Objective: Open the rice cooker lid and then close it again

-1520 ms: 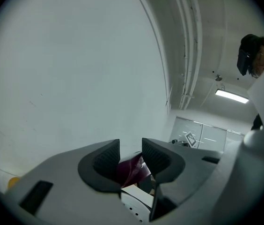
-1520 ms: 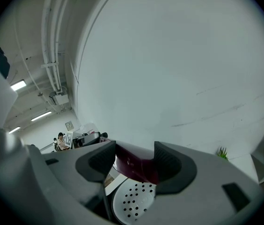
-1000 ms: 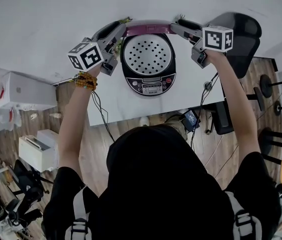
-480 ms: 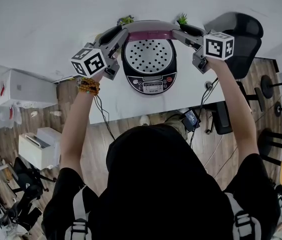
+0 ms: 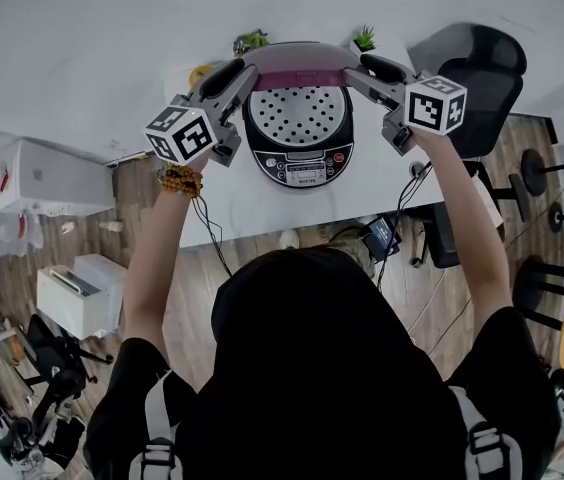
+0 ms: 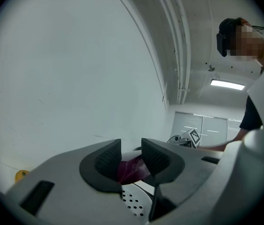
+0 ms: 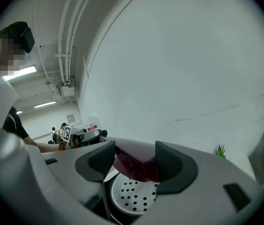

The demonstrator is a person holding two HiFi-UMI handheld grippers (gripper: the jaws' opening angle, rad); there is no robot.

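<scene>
Two sets of jaws are clamped on the raised lid point(image 5: 300, 60) of the rice cooker point(image 5: 304, 171) on the surface point(image 5: 224, 211): left gripper point(image 5: 245, 70) at its left edge, right gripper point(image 5: 355, 65) at its right. The lid's long axis spans between them, both equally near, so closing is judged to need an even swing forward and down.

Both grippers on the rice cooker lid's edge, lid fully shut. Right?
Not shut. The lid is open: the head view shows its perforated inner plate exposed. The left gripper and right gripper are both on its edge.
</scene>
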